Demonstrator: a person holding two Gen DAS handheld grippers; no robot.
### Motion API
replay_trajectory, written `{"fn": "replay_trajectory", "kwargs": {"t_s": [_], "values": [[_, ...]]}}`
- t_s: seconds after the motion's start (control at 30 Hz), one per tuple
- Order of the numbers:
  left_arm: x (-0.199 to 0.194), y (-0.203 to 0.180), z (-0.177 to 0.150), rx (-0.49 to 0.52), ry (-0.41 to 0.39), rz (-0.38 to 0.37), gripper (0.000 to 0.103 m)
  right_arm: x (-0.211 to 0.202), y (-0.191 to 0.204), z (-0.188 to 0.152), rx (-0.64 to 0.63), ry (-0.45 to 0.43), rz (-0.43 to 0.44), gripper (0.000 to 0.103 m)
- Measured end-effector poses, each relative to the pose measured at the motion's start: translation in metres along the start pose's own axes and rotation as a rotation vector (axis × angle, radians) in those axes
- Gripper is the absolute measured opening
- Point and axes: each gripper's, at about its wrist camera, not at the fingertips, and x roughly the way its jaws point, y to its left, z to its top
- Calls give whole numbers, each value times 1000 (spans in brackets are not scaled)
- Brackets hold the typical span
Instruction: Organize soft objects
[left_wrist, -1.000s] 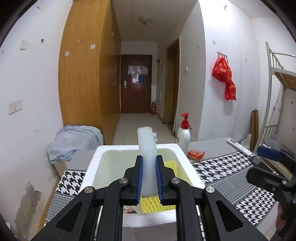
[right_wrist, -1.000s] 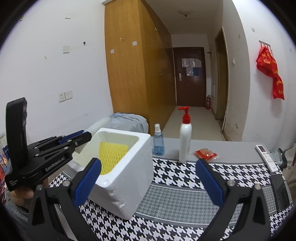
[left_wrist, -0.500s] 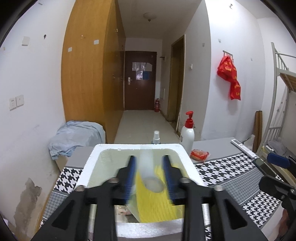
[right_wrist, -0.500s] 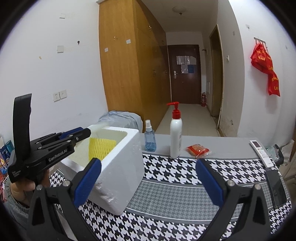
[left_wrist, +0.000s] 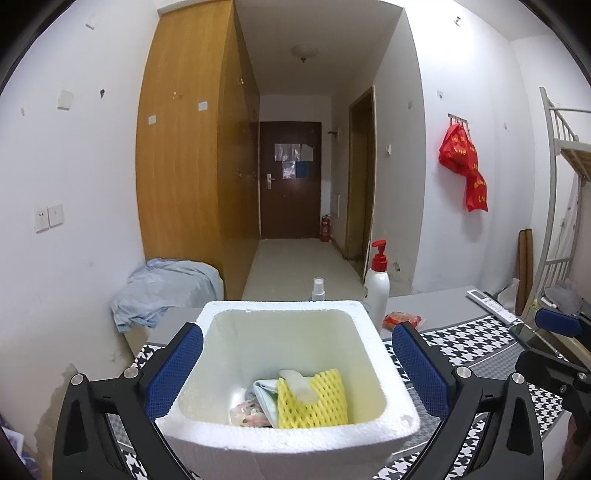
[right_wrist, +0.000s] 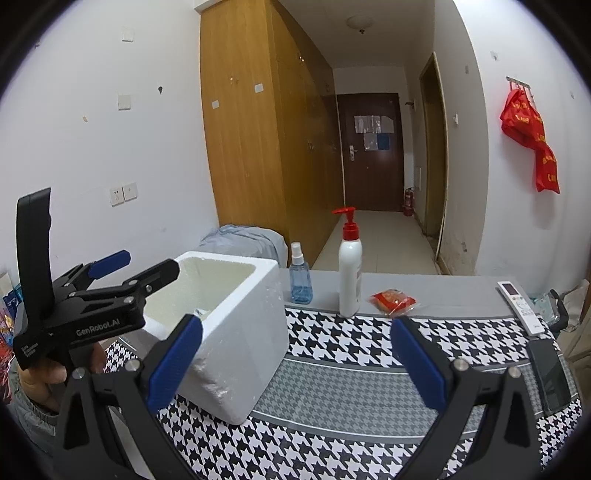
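While both claws gape wide and empty, left gripper (left_wrist: 297, 363) straddles the foam box (left_wrist: 364, 339) holding white foam strip (left_wrist: 299, 384) atop yellow mesh sleeve (left_wrist: 321, 404); right gripper (right_wrist: 295, 360) hovers apart.

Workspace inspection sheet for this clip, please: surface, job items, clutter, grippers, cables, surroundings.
Surface: houndstooth tablecloth over a grey table.
Job's things: white foam box holding a yellow foam net, a pale foam piece lying on it, and a printed packet.
Clutter: pump bottle, blue spray bottle, red snack packet, remote, phone.
Grippers: left hand-held gripper open over the box, holding nothing; right hand-held gripper open and holding nothing.
Cables: nothing seen.
Surroundings: wooden wardrobe, dark door, red bags on a wall hook.
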Motion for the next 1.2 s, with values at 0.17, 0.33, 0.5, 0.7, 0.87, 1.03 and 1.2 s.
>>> {"fn": "replay_trajectory", "kwargs": {"t_s": [0.17, 0.33, 0.5, 0.7, 0.87, 1.03, 1.2], "values": [[-13, -4, -1, -6, -12, 11, 102, -14, -2, -2, -7, -22, 6, 103], [-26, -12, -1, -11, -22, 14, 102, -28, -7, -6, -5, -35, 2, 103], [-39, -21, -4, 6, -33, 32, 102, -43, -9, -9, -17, -52, -4, 103], [-53, -26, -5, 9, -45, 45, 102, -56, -10, -14, -11, -64, 2, 103], [-63, -28, -7, 7, -56, 60, 102, -65, -5, -16, -23, -74, 12, 103], [-79, -31, -12, 18, -74, 47, 102, -76, -4, -19, -27, -91, 14, 103], [-98, -31, -17, 27, -92, 48, 102, -88, 0, -26, -30, -104, 13, 103]]}}
